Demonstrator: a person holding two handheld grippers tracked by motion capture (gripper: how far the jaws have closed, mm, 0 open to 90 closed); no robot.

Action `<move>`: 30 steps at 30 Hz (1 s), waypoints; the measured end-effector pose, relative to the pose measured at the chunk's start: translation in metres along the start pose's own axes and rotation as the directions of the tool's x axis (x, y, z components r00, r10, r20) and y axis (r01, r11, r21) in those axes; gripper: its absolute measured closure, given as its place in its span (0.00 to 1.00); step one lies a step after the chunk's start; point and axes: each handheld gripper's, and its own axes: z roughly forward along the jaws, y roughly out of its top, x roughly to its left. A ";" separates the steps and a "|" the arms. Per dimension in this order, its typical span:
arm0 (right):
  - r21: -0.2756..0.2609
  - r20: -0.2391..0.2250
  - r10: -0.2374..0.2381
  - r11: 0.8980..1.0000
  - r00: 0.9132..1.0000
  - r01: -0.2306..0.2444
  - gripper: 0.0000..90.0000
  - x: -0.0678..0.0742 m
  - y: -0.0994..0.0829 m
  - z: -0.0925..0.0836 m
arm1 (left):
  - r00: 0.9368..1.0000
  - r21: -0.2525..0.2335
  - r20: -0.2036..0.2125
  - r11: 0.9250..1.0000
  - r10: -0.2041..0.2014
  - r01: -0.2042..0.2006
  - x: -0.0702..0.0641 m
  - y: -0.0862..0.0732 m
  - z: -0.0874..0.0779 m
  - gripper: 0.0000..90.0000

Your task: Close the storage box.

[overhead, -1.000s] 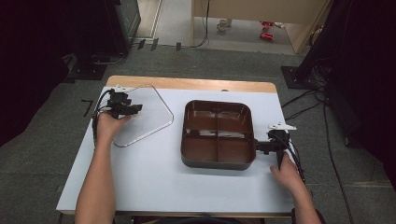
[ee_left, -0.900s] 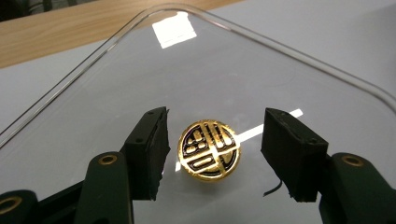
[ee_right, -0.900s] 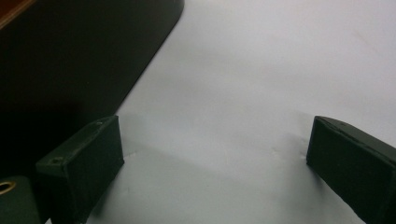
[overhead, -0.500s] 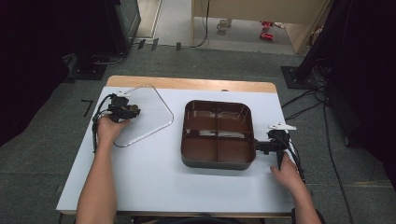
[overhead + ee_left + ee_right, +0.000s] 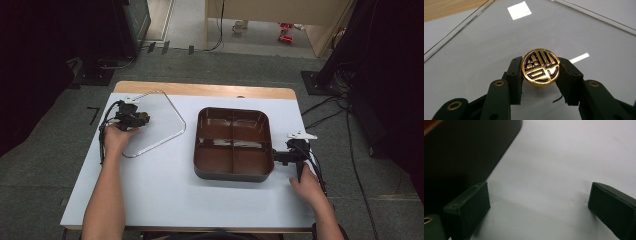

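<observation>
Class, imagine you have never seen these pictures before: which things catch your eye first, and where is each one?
A round gold knob with a dark pattern sits clamped in the left gripper, on a clear glass lid at the table's left. Mid-table lies a brown four-compartment tray; the right gripper stands open by its right edge.

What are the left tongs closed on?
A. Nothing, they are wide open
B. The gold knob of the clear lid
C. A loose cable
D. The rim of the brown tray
B: in the left gripper view the left tongs have just closed, both pads against the sides of the round gold knob on the clear lid; the tray sits apart, to the right in the high view.
</observation>
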 end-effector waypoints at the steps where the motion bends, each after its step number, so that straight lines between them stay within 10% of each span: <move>1: 0.000 0.000 0.000 1.000 1.000 0.000 0.03 0.000 0.000 0.000 | 1.000 0.004 0.001 1.000 0.001 -0.001 0.000 0.000 0.000 0.66; 30: 0.001 -0.001 0.000 1.000 1.000 0.000 0.03 0.000 0.000 0.000 | 0.996 -0.127 0.082 0.991 0.040 -0.029 -0.035 0.032 -0.052 0.66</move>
